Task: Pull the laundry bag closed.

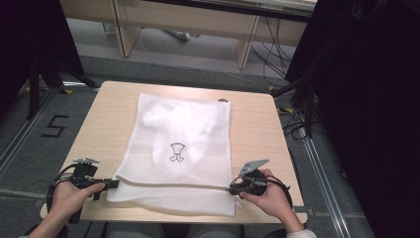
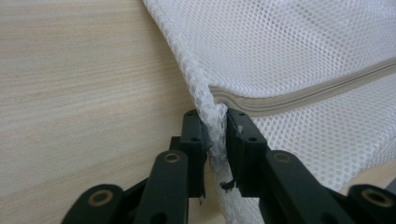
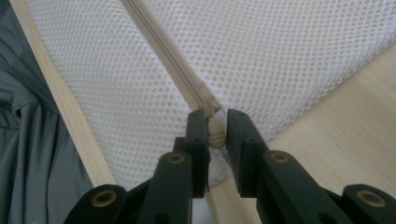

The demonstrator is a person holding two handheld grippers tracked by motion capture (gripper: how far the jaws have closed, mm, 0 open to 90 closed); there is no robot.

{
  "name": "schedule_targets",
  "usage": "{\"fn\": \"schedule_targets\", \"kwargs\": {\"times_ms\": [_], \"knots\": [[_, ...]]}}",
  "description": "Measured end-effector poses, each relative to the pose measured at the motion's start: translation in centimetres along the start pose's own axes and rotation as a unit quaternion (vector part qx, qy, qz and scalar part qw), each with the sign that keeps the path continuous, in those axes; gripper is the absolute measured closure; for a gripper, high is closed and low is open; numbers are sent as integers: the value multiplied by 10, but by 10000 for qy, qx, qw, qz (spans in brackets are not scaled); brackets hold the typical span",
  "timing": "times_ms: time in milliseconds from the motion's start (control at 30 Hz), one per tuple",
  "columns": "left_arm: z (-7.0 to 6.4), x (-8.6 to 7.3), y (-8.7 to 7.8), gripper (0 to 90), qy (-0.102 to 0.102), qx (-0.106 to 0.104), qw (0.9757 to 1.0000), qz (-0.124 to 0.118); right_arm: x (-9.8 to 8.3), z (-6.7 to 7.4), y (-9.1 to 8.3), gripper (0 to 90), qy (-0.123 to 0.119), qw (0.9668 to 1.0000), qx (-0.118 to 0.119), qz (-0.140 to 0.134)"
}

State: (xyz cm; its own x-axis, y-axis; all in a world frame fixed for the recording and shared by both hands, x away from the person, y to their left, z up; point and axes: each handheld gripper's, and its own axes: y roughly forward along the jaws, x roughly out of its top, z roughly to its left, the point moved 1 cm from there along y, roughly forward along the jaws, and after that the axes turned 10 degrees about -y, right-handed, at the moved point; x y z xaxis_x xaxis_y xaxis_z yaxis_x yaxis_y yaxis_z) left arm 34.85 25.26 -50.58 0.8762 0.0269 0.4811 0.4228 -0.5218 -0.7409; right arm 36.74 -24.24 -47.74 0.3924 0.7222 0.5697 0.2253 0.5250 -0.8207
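A white mesh bag (image 1: pixel 181 148) lies flat on the middle of the table (image 1: pixel 257 129), its zipper (image 1: pixel 171 184) running across the near end, parallel to the person's edge. White cloth (image 1: pixel 176 131) with a small dark print shows through the mesh. In the high view the left gripper (image 1: pixel 113 184) sits at the bag's near left corner, held in the left hand (image 1: pixel 69 196), and the right gripper (image 1: pixel 232 189) sits at the near right corner, at the zipper's end, held in the right hand (image 1: pixel 267 196). In the left gripper view, the bag's bunched side seam (image 2: pixel 215 135) stands between the two black jaws just where the zipper (image 2: pixel 303 93) ends; the jaws are slightly apart, with a thin gap on either side of the mesh, so they look loosened rather than clamped. In the right gripper view, the jaws flank the zipper's pale end piece (image 3: pixel 215 133), again a little apart and not pressing hard on it, with the zipper (image 3: pixel 163 56) running away up and to the left. Grey trousers (image 3: pixel 28 140) show past the table edge there.
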Motion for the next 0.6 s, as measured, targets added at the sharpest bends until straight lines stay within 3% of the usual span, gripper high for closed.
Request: {"fn": "schedule_targets", "kwargs": {"times_ms": [33, 100, 167, 200, 233, 367, 433, 467, 500, 533, 567, 600], "knots": [[-1, 0, 1, 689, 9, 63, 9999, -87, 0, 0, 1, 744, 44, 10000, -80, -30], [1, 1, -2, 608, 125, 67, 9998, -140, 0, 1, 1, 714, 116, 9998, 5, -140], [2, 3, -5, 540, 235, 108, 9991, -336, 1, -1, 3, 685, 75, 9990, -247, -366], [1, 3, -5, 509, 150, 81, 9983, -552, 1, -1, 2, 674, 198, 9984, -262, -470], [2, 4, -7, 482, 200, 77, 9977, -639, 2, -3, 0, 660, 109, 9976, -380, -561], [1, 5, -9, 410, 150, 60, 9943, -1053, 1, -11, -8, 604, 534, 9924, -733, -828], [-1, 6, -10, 398, 167, 7, 9927, -1192, -2, -16, -10, 590, 794, 9873, -948, -998], [0, 7, -12, 399, 285, 23, 9927, -1174, -3, -19, -9, 586, 965, 9842, -1001, -1099], [-2, 7, -11, 400, 208, -28, 9919, -1249, -5, -22, -11, 585, 982, 9852, -960, -1025], [-2, 7, -11, 402, 215, -29, 9914, -1288, -7, -24, -7, 582, 1098, 9802, -1057, -1264], [-3, 7, -11, 404, 227, -35, 9913, -1293, -8, -25, -12, 582, 1229, 9829, -963, -971], [-3, 7, -11, 406, 234, -39, 9913, -1297, -9, -26, -11, 580, 1247, 9827, -956, -981]]}}
